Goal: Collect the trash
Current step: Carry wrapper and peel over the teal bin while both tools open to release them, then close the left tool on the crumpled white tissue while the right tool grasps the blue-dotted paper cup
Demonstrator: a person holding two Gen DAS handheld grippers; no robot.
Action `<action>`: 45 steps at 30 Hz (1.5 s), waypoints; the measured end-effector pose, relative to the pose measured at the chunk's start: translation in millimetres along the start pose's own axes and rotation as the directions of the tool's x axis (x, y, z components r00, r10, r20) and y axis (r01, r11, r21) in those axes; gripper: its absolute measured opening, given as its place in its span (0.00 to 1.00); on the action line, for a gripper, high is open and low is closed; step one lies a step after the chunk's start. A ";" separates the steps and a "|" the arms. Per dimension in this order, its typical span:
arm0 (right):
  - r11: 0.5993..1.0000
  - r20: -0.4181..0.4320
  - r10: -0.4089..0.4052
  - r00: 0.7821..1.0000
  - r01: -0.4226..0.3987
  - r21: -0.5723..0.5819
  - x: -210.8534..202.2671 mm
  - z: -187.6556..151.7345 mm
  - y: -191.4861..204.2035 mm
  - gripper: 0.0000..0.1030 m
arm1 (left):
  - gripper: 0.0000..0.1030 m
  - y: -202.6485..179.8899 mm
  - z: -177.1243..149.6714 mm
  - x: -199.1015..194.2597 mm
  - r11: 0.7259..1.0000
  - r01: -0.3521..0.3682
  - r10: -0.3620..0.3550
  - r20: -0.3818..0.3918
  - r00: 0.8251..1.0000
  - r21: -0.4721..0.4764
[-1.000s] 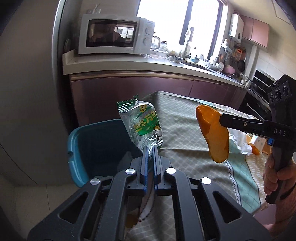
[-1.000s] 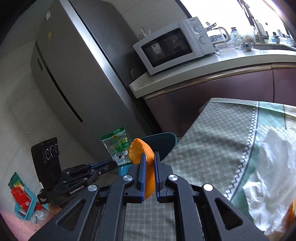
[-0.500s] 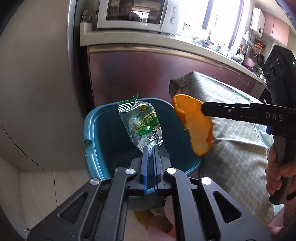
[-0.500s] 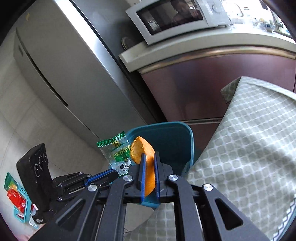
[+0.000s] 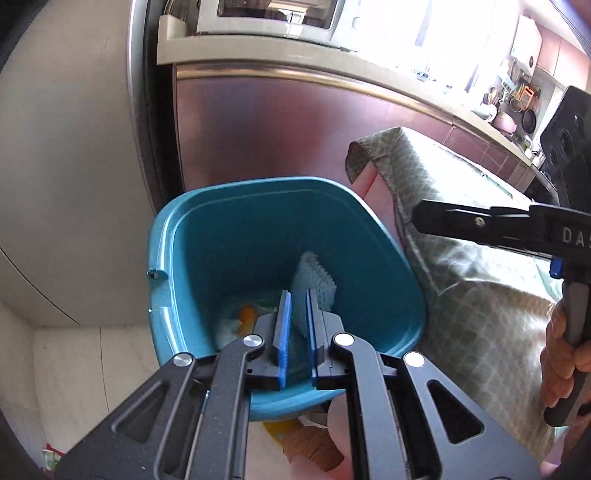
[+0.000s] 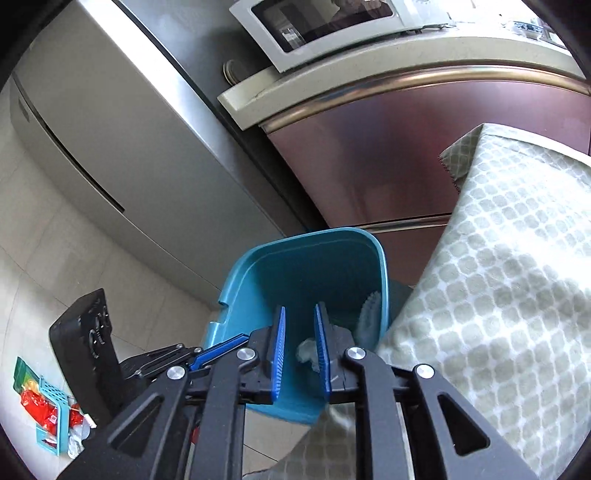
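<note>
A teal plastic bin stands on the floor beside the table; it also shows in the right wrist view. My left gripper is open and empty, just above the bin's near side. My right gripper is open and empty over the bin; it shows from the side in the left wrist view. At the bottom of the bin lie an orange peel, a snack wrapper and a pale dimpled sheet.
A table with a green-and-white patterned cloth stands right of the bin. A steel fridge and a maroon cabinet with a microwave stand behind. A small blue basket with red packets sits on the floor.
Both grippers have opened. The green snack wrapper and the orange peel have dropped from the jaws into the bin. Both grippers have moved closer over the bin.
</note>
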State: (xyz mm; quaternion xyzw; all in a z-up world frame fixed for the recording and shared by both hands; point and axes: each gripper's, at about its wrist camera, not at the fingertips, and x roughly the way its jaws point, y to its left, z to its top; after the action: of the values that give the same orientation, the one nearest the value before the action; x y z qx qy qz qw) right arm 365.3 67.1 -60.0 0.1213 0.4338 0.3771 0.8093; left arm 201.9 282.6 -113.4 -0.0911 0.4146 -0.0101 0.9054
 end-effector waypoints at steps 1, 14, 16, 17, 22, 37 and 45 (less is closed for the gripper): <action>1.000 0.011 0.005 1.000 -0.005 -0.005 -6.6 -1.8 -2.2 0.16 | 0.07 -4.1 -0.4 -3.0 1.000 0.000 0.000 0.010 1.000 0.007; 0.988 0.223 -0.085 0.971 0.110 -0.105 -147.6 -53.1 -10.6 0.28 | 0.25 -94.8 6.3 -65.1 0.968 0.190 -0.215 0.149 0.965 0.161; 0.987 0.262 -0.107 0.959 0.134 -0.085 -176.8 -67.8 -19.4 0.33 | 0.34 -114.6 6.0 -69.6 0.954 0.231 -0.260 0.143 0.955 0.191; 0.986 0.283 -0.121 0.952 0.147 -0.072 -190.3 -75.2 -24.6 0.36 | 0.35 -126.6 5.4 -71.2 0.947 0.248 -0.279 0.140 0.950 0.206; 0.963 0.354 -0.255 0.900 0.268 0.013 -243.7 -107.0 -54.2 0.50 | 0.51 -180.5 1.6 -68.0 0.913 0.309 -0.345 0.100 0.933 0.266; 0.889 0.369 -0.443 0.817 0.347 0.299 -313.5 -164.4 -158.5 0.61 | 0.60 -292.6 -1.7 -15.3 0.877 0.375 -0.378 -0.050 0.925 0.300; 0.898 0.361 -0.411 0.837 0.303 0.319 -302.2 -163.5 -181.2 0.62 | 0.60 -298.6 3.2 7.9 0.894 0.363 -0.348 -0.101 0.932 0.264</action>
State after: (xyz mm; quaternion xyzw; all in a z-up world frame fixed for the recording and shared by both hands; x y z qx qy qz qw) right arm 224.6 -294.9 -67.5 0.2163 0.3085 0.1257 0.9177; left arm 226.7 -11.1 -65.5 -0.0368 0.4085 -0.2359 0.8810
